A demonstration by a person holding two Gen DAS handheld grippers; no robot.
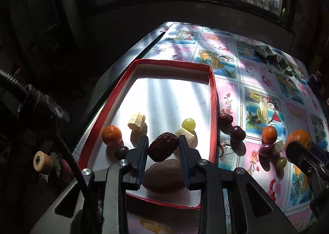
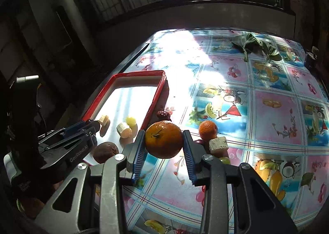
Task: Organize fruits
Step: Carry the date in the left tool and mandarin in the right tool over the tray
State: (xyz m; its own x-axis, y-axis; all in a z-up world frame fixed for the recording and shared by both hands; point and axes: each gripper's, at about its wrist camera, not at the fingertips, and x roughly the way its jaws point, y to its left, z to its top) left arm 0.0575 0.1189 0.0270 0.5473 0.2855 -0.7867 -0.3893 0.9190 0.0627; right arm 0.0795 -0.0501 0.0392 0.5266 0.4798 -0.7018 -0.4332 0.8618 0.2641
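My left gripper [image 1: 163, 147] is shut on a dark red date [image 1: 163, 147], held above the red-rimmed tray [image 1: 213, 98]. In the tray lie a small orange [image 1: 112, 135], a kiwi [image 1: 163, 176], a green grape [image 1: 188, 123], a dark grape [image 1: 121, 152] and two pale fruit chunks [image 1: 136, 121]. My right gripper [image 2: 163, 143] is shut on a large orange [image 2: 163, 139] above the tablecloth, right of the tray [image 2: 156, 95]. On the cloth beside it sit a small orange [image 2: 208, 130], a pale cube [image 2: 218, 144], a green grape [image 2: 225, 160] and another date [image 2: 163, 114].
The table carries a fruit-patterned cloth [image 2: 267, 110]. Green leaves [image 2: 255, 45] lie at the far right corner. A dark plum [image 1: 237, 133] and a date [image 1: 225, 119] rest just outside the tray's right rim. The table's left edge [image 1: 127, 57] drops into darkness.
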